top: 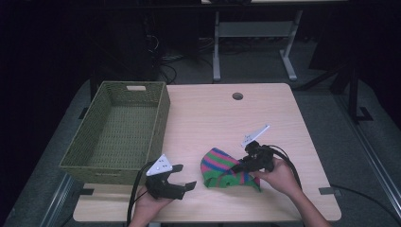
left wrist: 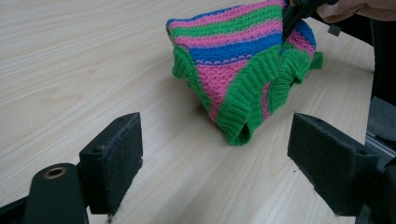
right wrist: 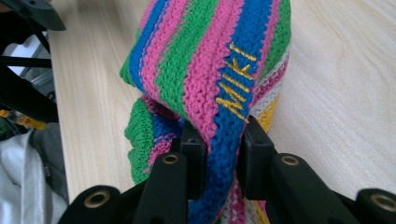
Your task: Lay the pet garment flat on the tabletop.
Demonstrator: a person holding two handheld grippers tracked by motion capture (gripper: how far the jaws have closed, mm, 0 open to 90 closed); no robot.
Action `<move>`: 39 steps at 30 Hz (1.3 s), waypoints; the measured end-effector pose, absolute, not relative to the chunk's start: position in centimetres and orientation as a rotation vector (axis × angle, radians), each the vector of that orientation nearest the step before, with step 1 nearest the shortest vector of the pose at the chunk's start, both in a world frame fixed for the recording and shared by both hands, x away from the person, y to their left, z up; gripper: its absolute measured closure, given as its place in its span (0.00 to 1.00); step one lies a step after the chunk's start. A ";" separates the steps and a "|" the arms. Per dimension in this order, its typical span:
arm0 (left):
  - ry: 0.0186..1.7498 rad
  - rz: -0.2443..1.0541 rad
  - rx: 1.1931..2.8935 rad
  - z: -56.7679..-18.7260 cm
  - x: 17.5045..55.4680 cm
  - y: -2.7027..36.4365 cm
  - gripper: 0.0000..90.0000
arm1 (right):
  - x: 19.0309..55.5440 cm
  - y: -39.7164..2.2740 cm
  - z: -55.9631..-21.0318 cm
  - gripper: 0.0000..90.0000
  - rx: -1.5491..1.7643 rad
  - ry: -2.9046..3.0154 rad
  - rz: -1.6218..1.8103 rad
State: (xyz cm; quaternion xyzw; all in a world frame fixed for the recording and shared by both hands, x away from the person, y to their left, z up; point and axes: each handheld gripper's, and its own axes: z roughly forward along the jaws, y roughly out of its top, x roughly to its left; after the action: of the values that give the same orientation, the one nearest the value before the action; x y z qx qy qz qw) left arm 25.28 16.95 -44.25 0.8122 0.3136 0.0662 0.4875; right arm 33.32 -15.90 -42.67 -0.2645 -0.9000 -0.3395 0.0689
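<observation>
A knitted piece [top: 218, 166] striped in pink, green and blue, with green ribbed edges, lies bunched on the wooden table near its front edge. My right gripper [top: 235, 167] comes at it from the right. Its pads pinch a raised fold of the knit [right wrist: 210, 60], which bears yellow stitched lettering [right wrist: 236, 79], and the right gripper [right wrist: 223, 149] is shut on that fold. My left gripper [top: 185, 176] rests to the left of the knit with its jaws wide apart. In the left gripper view the knit [left wrist: 233, 60] sits ahead of the left gripper [left wrist: 224, 158], untouched by it.
A green woven basket [top: 161, 124] stands on the table's left side, nothing visible inside it. A round cable hole [top: 237, 96] sits near the table's far edge. Bare tabletop [top: 222, 123] stretches between basket and right edge. Desk legs and cables lie on the floor beyond.
</observation>
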 end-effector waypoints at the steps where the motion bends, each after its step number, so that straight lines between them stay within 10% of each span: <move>1: 0.758 0.164 1.978 -44.2 25.3 16.9 0.20 | 33.3 -15.9 -42.7 0.82 -0.800 -2.710 -1.021; 39: 0.754 0.159 1.987 -44.3 25.3 16.7 0.20 | 32.1 -16.7 -41.6 0.50 -0.776 -2.730 -1.099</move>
State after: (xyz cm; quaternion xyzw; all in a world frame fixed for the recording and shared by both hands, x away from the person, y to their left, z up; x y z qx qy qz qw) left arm 25.25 16.68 -44.28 0.8158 0.3098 0.0653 0.4839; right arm 32.12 -16.68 -41.57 -0.2545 -0.8959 -0.3608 0.0490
